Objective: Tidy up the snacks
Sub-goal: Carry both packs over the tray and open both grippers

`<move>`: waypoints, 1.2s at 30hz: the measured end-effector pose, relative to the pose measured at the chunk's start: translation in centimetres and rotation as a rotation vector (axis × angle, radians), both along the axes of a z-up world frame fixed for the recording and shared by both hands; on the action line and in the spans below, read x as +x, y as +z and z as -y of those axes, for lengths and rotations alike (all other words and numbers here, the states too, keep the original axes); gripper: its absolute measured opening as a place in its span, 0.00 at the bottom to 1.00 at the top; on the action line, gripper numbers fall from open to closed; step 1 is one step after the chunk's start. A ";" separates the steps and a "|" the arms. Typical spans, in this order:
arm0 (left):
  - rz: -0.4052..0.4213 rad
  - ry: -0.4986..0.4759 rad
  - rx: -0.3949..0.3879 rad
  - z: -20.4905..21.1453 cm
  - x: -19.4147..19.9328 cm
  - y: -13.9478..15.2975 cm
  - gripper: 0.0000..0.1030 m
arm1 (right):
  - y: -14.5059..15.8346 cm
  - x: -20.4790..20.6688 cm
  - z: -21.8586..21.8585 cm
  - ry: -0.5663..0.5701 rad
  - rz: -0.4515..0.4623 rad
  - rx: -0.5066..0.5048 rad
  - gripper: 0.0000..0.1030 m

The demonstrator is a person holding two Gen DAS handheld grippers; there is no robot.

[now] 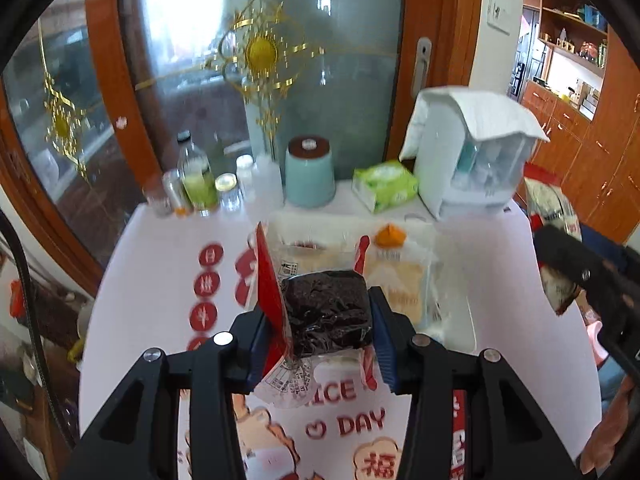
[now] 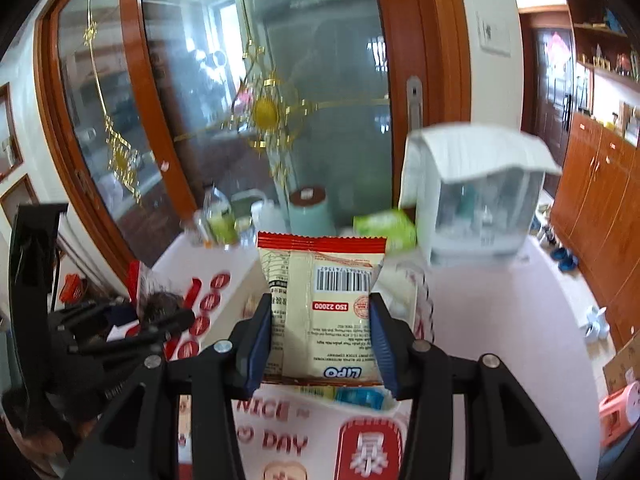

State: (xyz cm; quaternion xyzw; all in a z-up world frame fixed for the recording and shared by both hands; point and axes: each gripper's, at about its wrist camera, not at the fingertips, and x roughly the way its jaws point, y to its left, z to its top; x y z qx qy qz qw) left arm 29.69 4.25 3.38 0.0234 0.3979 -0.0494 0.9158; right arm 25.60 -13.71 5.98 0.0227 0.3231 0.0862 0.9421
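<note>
White tabletop (image 1: 160,240) with red printed stickers, backed by a glass door (image 1: 320,60); jars, a teal canister (image 1: 310,172), a green tissue pack (image 1: 384,186) and a white dispenser (image 1: 476,160) line the far edge. Left tool (image 1: 325,320) is clamped on a dark brownie-like snack in a red-edged clear wrapper (image 1: 326,312), held above more wrapped snacks (image 1: 396,276) mid-tabletop, while the right tool (image 2: 320,320) grips a cream LIPO biscuit packet (image 2: 320,304) upright, barcode facing the camera. Judgement: both are mid-carry, so keep the squeeze light to avoid crushing, lower each flat beside like items, and release only once supported.
</note>
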 end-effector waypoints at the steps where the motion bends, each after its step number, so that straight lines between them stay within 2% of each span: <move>1: 0.008 0.001 0.007 0.1 0.6 0.4 0.42 | 0.5 0.6 -0.1 -0.005 0.009 -0.006 0.45; 5: 0.022 0.002 0.020 0.5 2.8 1.1 0.42 | 2.2 2.8 -0.4 -0.023 0.031 -0.028 0.45; 8: 0.012 0.005 0.021 0.9 4.5 0.7 0.42 | 2.7 3.7 -0.5 -0.031 0.039 -0.031 0.45; 16: -0.038 0.013 0.046 1.4 5.8 -2.7 0.44 | 1.4 6.7 -0.3 -0.050 -0.003 -0.026 0.46; 17: -0.044 0.015 0.050 1.5 6.0 -3.0 0.49 | 1.0 7.2 -0.2 -0.044 -0.024 -0.016 0.47; 18: -0.048 0.025 0.055 1.4 6.2 -3.4 0.61 | 0.5 7.7 -0.3 -0.036 -0.048 -0.005 0.47; 19: -0.049 0.040 0.059 1.2 6.3 -3.9 0.69 | 0.1 8.1 -0.3 -0.028 -0.067 0.001 0.48; 21: -0.058 0.053 0.055 0.8 6.4 -4.3 0.94 | -1.1 8.8 -0.3 -0.015 -0.118 0.009 0.52; 22: -0.064 0.055 0.053 0.7 6.4 -4.5 0.97 | -1.6 9.0 -0.3 -0.011 -0.137 0.017 0.54; 24: -0.081 0.057 0.057 0.7 6.4 -5.1 0.98 | -2.3 9.2 -0.1 -0.015 -0.165 0.040 0.61; 26: -0.094 0.056 0.070 0.8 6.4 -5.5 0.98 | -2.8 9.0 0.1 -0.024 -0.176 0.045 0.62; 32: -0.126 0.079 0.098 0.8 5.4 -6.2 0.98 | -3.2 8.1 -0.1 -0.007 -0.185 0.035 0.63; 36: -0.125 0.080 0.066 1.0 4.7 -5.4 0.98 | -3.0 7.3 -0.1 -0.003 -0.185 0.022 0.63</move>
